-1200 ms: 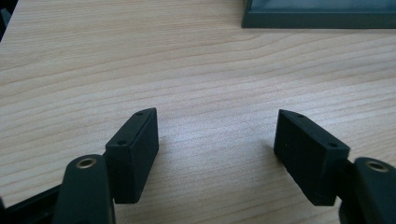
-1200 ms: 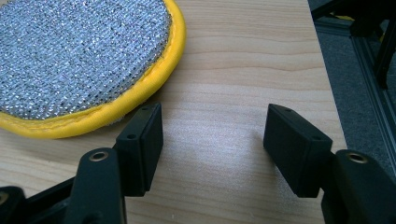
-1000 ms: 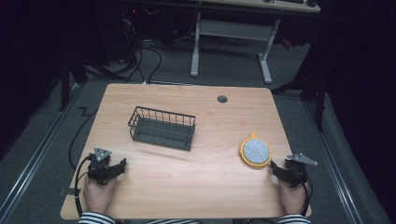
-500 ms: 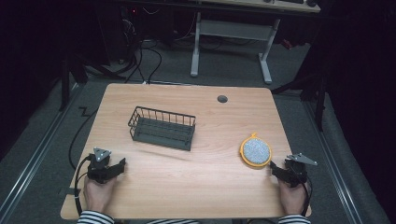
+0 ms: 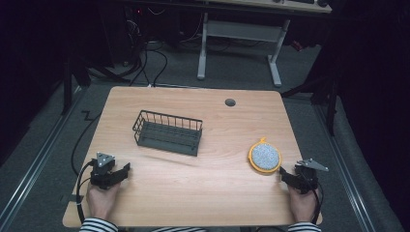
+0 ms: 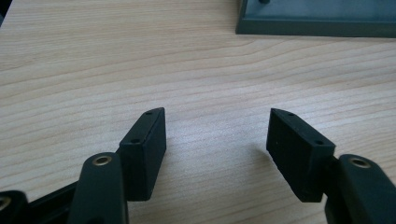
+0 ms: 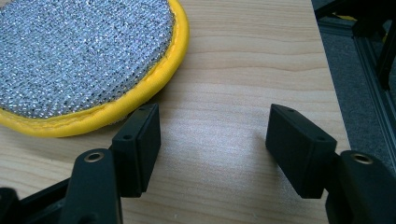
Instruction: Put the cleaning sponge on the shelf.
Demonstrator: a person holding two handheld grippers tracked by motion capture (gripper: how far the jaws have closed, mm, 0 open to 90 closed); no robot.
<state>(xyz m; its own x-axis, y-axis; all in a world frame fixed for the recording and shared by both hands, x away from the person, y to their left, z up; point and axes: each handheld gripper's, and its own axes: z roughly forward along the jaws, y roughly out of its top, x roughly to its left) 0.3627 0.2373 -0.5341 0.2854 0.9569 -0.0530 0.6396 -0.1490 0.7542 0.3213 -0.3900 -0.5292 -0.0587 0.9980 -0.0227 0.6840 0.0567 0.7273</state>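
Note:
A dark wire basket (image 5: 168, 132) stands left of the middle of the wooden table (image 5: 208, 193). A round scouring pad (image 5: 265, 156) with a silver-grey face and a yellow rim lies flat near the right edge. My left gripper (image 5: 124, 170) rests low at the front left, open, its jaws having just closed a little with nothing between them. In the left gripper view the gripper (image 6: 217, 123) hangs over bare wood, with the basket's base (image 6: 317, 21) ahead. My right gripper (image 5: 282, 175) is open just in front of the pad. In the right gripper view its left fingertip (image 7: 140, 135) is beside the pad's rim (image 7: 79, 51).
A small round cable hole (image 5: 230, 102) sits near the table's far edge. The table's right edge (image 7: 329, 84) runs close to my right gripper, with grey floor beyond. Behind the table are another desk's white legs (image 5: 239, 34) and cables on the floor.

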